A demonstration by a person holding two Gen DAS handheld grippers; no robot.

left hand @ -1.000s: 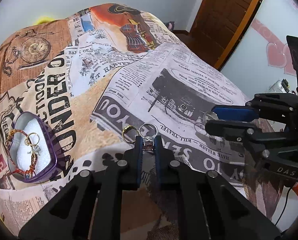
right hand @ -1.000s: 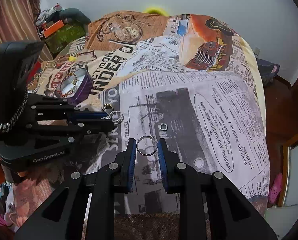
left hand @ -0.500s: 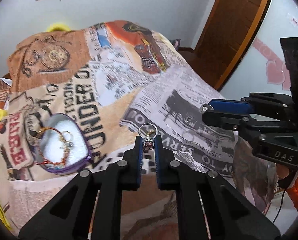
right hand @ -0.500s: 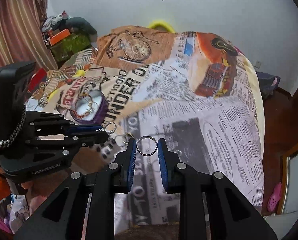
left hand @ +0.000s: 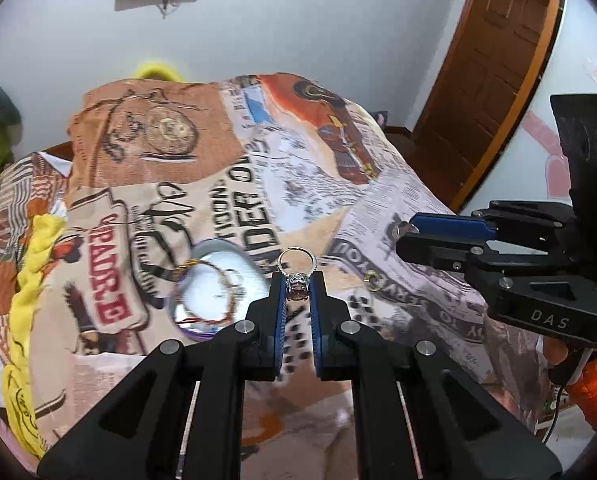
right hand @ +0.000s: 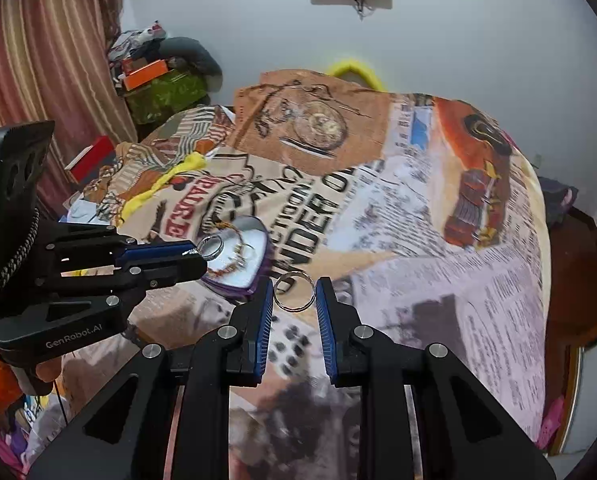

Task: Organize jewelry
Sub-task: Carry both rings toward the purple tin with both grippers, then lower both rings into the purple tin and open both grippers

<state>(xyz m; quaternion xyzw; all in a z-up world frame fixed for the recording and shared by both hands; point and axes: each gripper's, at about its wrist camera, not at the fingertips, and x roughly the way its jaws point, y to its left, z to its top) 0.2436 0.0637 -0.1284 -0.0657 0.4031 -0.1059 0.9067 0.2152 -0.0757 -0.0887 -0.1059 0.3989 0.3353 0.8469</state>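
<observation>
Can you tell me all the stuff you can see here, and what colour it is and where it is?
Ring with a stone: one, silver, pinched in the left gripper.
Plain ring: one, silver, pinched in the right gripper.
Small ring: one, gold, lying on the bedspread.
Heart-shaped box: one, purple with white inside, on the bedspread, holding a red-and-gold bracelet.
Bedspread: one, newspaper print in orange, tan and grey, over the bed.
Door: one, brown wood, far right.
Curtain: one, pink striped, far left.
Left gripper: black with blue pads, shut.
Right gripper: black with blue pads, shut.
</observation>
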